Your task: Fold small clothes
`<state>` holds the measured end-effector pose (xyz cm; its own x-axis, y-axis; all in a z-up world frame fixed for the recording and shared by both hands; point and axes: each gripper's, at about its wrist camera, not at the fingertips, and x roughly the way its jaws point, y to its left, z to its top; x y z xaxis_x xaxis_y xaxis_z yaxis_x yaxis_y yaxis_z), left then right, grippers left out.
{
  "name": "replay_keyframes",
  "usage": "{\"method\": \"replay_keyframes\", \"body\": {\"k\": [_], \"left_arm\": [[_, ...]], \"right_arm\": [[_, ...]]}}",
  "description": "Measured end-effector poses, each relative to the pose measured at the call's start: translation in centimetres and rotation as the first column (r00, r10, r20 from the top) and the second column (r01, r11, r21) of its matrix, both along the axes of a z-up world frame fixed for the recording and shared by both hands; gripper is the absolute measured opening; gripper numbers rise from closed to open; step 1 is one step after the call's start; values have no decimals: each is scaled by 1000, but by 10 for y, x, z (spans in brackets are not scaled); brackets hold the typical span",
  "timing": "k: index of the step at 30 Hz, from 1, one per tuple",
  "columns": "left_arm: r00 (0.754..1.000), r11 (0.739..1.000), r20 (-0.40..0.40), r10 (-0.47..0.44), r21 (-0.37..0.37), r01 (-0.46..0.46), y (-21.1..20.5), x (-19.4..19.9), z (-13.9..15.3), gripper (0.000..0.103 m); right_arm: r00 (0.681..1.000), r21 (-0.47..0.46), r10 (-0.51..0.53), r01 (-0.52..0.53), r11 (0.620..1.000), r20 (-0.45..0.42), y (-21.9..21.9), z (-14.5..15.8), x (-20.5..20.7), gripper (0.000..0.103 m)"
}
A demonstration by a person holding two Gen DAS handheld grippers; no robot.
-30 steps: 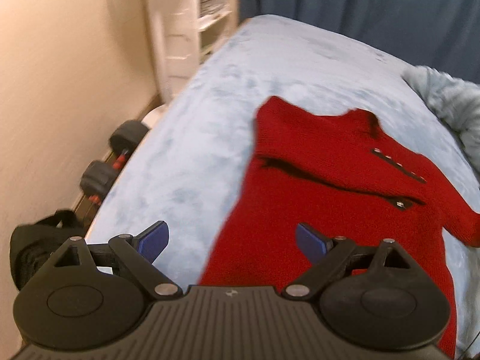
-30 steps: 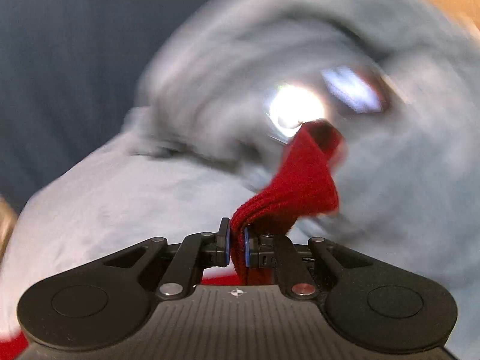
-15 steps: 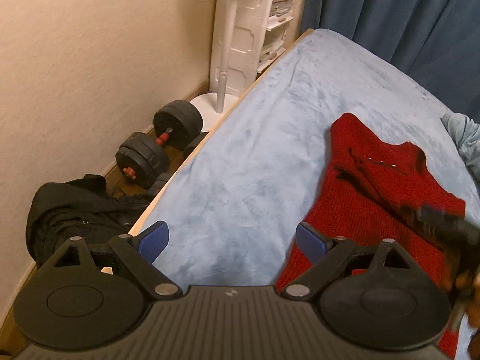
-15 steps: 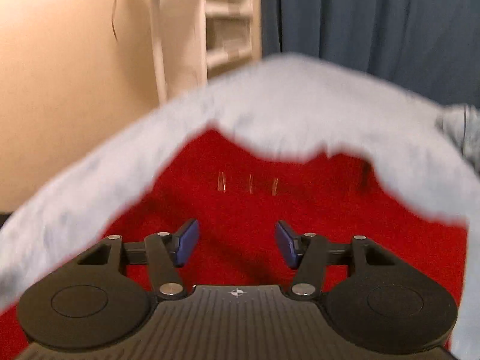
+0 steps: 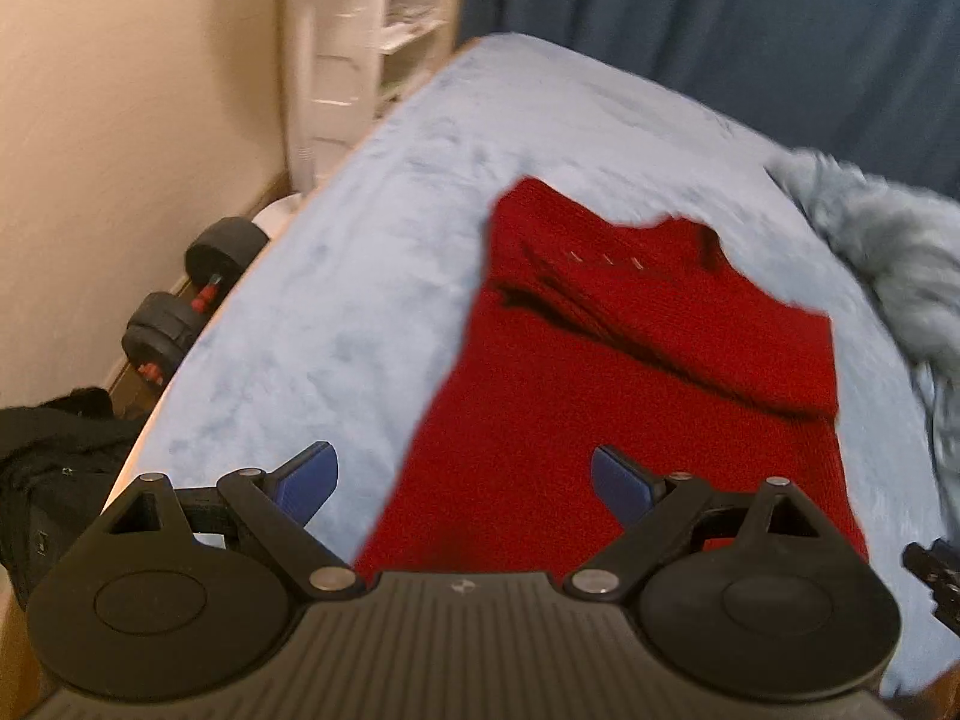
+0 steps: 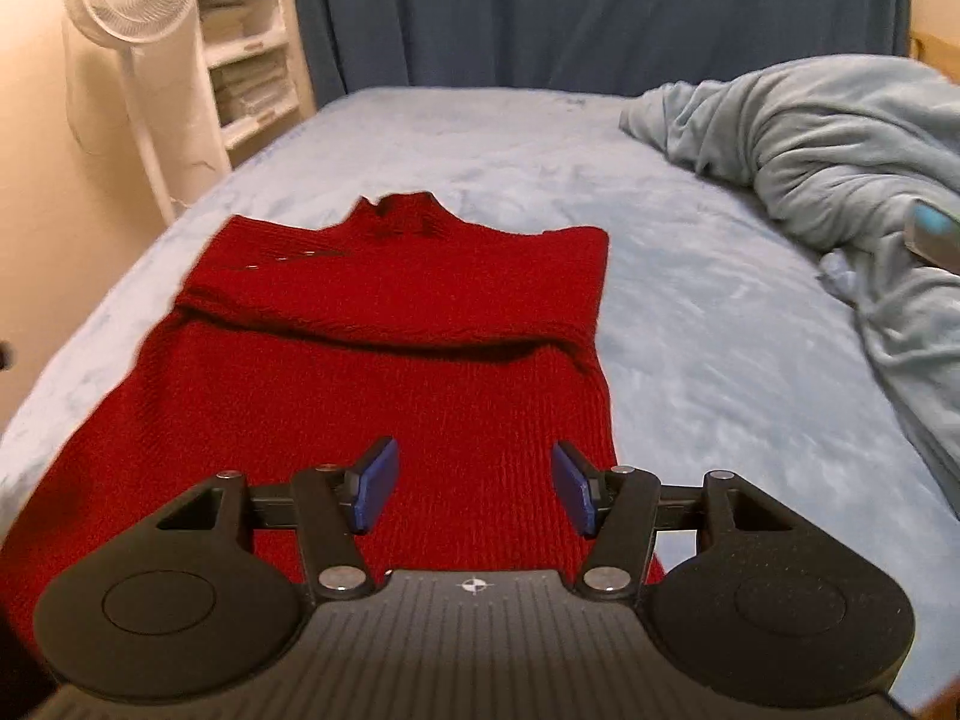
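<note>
A red knit sweater (image 6: 384, 360) lies flat on the light blue bed (image 6: 690, 324), collar at the far end, both sleeves folded across its chest. In the left wrist view the same sweater (image 5: 630, 396) fills the middle. My right gripper (image 6: 469, 491) hovers over the sweater's near hem, its jaws opening with nothing between the blue pads. My left gripper (image 5: 465, 480) stands open over the sweater's left edge near the hem, also holding nothing. The tip of the right gripper shows at the right edge of the left wrist view.
A rumpled blue-grey blanket (image 6: 840, 144) lies along the bed's right side. A white fan (image 6: 135, 18) and white shelves (image 6: 252, 54) stand past the bed's far left corner. Black dumbbells (image 5: 192, 306) and a dark bag (image 5: 42, 468) sit on the floor by the left wall.
My right gripper let go of the red sleeve it held, opened, and swung back over the sweater's near hem. The right sleeve now lies folded across the chest. The left gripper swayed sideways, staying open.
</note>
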<state>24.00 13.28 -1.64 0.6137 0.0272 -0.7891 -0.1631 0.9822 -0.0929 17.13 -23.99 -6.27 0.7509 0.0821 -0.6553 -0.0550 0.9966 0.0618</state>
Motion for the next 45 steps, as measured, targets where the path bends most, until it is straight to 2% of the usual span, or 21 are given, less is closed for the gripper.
{"method": "replay_keyframes", "body": {"k": [6,14,20,22,25,29,39,45], "left_arm": [[995,992,10,-98,79,97,-34,-47,2,94],[986,981,-19,-166,94,167,-56,-90,-1,94],[982,975,-7,-188,118,187,-68,-102,2,95],[982,975,7,-191,121,188,-70,-103,5,102],[980,974,54,-190,136,182,-72,-109,11,103],[977,969,55,-205,154,195,-76,-108,13,103],[982,972,17,-189,147,185,-74,-99,5,103],[985,967,-34,-167,189,170,-74,-93,-4,103]], "right_arm": [[997,-94,20,-13,995,69,20,23,-66,63],[998,-42,18,-15,999,61,27,32,-103,63],[998,-27,18,-16,1000,67,25,38,-112,64],[997,-23,17,-15,1000,71,25,40,-112,64],[997,-21,16,-15,1000,72,25,40,-112,64],[998,-17,15,-14,1000,66,26,41,-112,64],[999,-7,13,-13,1000,45,25,40,-109,65],[1000,-11,21,-21,1000,23,29,39,-105,66]]}}
